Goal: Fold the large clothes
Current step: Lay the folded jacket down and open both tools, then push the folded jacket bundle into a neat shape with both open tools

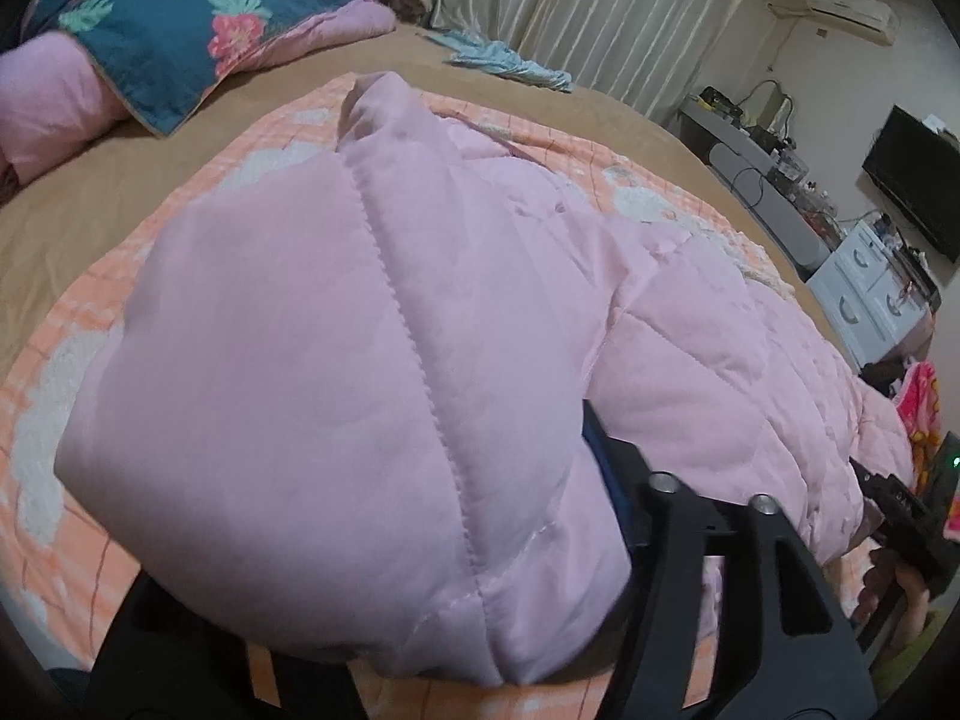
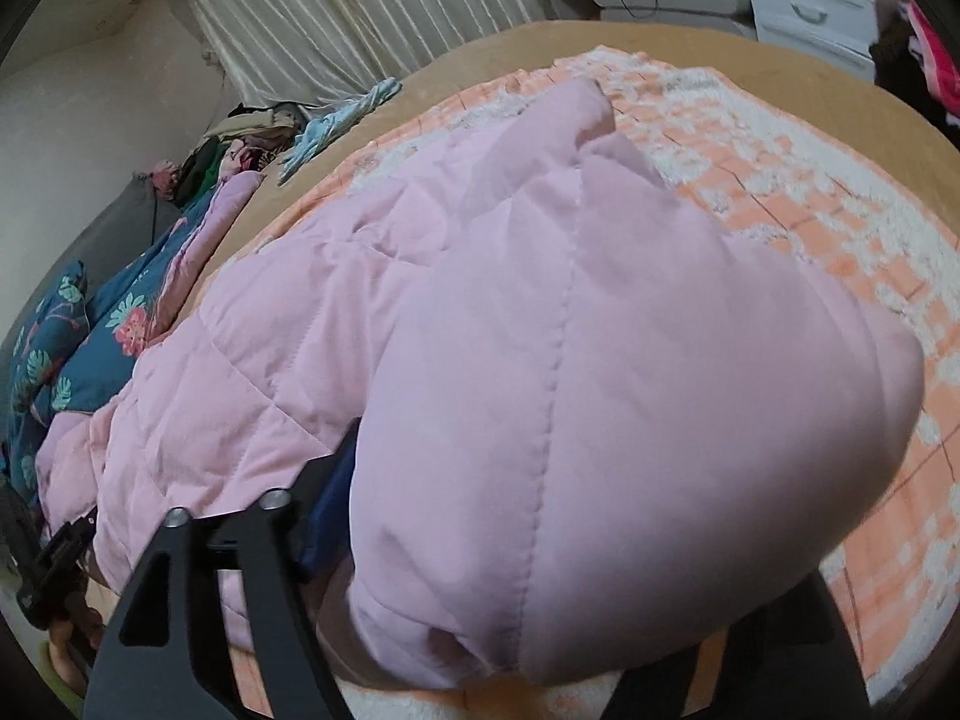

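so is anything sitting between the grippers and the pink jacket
Nothing visible. The left gripper and right gripper each already have a puffy fold of the pink quilted jacket bulging between their fingers, over the orange checked blanket.

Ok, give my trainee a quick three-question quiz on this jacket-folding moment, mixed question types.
1. True or false: the pink quilted padded jacket lies on an orange-and-white checked blanket.
2. Which colour is the flat bed cover under that blanket: A tan, B green, C black?
3. Fill in: each gripper, the left gripper and the right gripper, has its jaws on a fold of the ____.

Key
1. True.
2. A.
3. Jacket; each camera shows puffy pink fabric bulging over its own jaws.
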Motion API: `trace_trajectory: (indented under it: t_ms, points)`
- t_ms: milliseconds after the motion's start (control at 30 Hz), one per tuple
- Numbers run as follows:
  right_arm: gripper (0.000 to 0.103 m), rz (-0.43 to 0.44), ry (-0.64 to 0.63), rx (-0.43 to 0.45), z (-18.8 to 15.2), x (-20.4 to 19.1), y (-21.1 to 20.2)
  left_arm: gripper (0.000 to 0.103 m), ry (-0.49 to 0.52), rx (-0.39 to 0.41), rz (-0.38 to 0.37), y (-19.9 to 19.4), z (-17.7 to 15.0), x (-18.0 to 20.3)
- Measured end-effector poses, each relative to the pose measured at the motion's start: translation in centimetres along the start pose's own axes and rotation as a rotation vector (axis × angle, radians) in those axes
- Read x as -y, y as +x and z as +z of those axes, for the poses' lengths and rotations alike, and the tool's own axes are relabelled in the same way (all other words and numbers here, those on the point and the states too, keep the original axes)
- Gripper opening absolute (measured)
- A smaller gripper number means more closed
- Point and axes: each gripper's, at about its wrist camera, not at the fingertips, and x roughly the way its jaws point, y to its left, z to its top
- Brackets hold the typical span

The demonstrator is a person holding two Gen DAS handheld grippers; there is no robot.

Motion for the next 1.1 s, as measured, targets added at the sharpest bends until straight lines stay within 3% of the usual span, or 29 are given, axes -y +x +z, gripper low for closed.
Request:
trace_trajectory:
  t_ms: [100, 233, 500, 733, 1100]
  points:
    - [0.09, -0.013, 0.007, -0.012, -0.3, 0.0, -0.8, 0.079, -0.011, -0.017, 0.004, -0.8, -0.2, -0.5]
    - [0.096, -0.03, -0.002, -0.006, -0.8, -0.1, -2.3, 0.094, 0.002, -0.016, 0.025, -2.6, -0.6, -0.8]
    - [0.099, -0.052, -0.058, 0.058, -2.2, -0.4, -6.6, 0.094, 0.016, 0.013, 0.069, -6.2, -1.1, -1.1]
    - [0.099, -0.074, -0.191, 0.158, -2.7, -2.6, -10.7, 0.094, 0.044, 0.115, 0.106, -10.3, -0.7, 0.1]
    - [0.099, -0.033, -0.35, 0.265, -4.6, -7.6, -15.3, 0.094, 0.097, 0.173, 0.061, -13.1, -1.5, 3.8]
